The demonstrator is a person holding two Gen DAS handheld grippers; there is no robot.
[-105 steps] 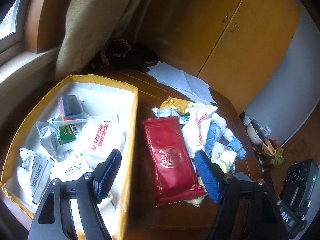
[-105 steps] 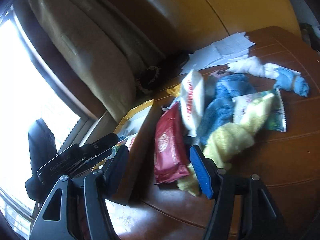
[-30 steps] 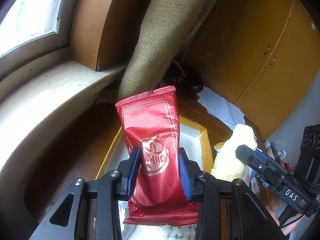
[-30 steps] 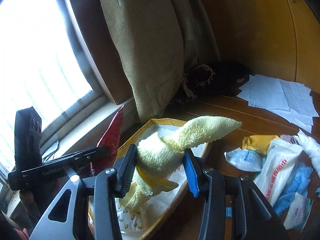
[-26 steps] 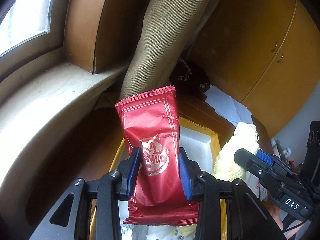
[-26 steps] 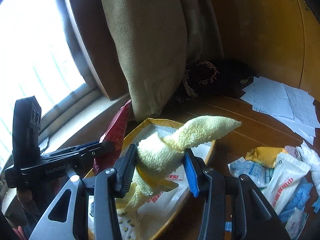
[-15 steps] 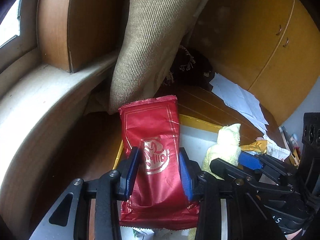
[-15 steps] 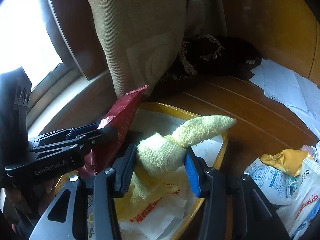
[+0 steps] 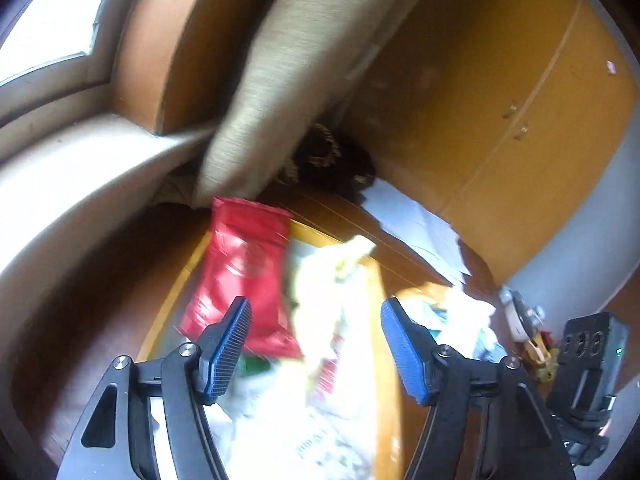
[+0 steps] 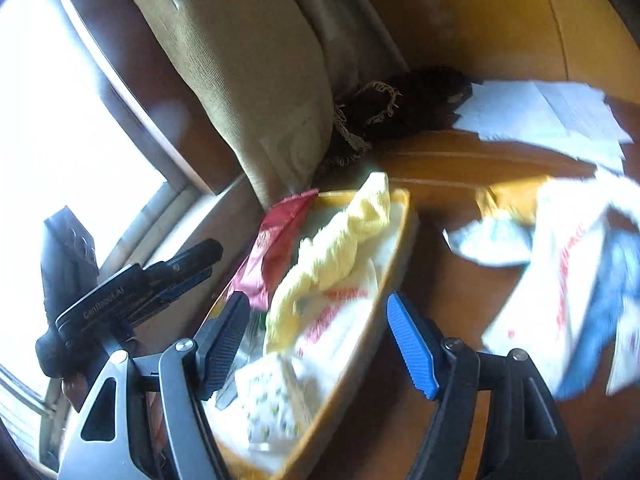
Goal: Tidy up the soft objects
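Now both grippers' jaws have just been opening and hold nothing: the left gripper (image 9: 316, 344) and the right gripper (image 10: 318, 340) stand wide. The red packet (image 9: 244, 268) and the yellow knitted cloth (image 10: 336, 248) lie in the yellow-rimmed tray (image 10: 400, 216).

Two wrist fisheyes looking close and downward over the same yellow-rimmed box.

The left wrist camera is sitting just behind the left tongs (image 9: 316, 344), tilting down over the box (image 9: 384, 320) towards the window sill (image 9: 80, 184), the hanging cushion (image 9: 288, 80) and the cupboard doors (image 9: 540, 92); the right wrist camera is riding behind the right tongs (image 10: 318, 344), facing the same corner from further right, with the left tongs (image 10: 192, 268) showing at its left. Both views are sharing the box, the red packet (image 9: 244, 268) (image 10: 276, 248), the yellow cloth (image 9: 332, 272) (image 10: 340, 248), the cushion, the white papers (image 9: 420, 232) (image 10: 552, 116) and the wooden tabletop (image 9: 404, 260) (image 10: 452, 168); both are blurring.
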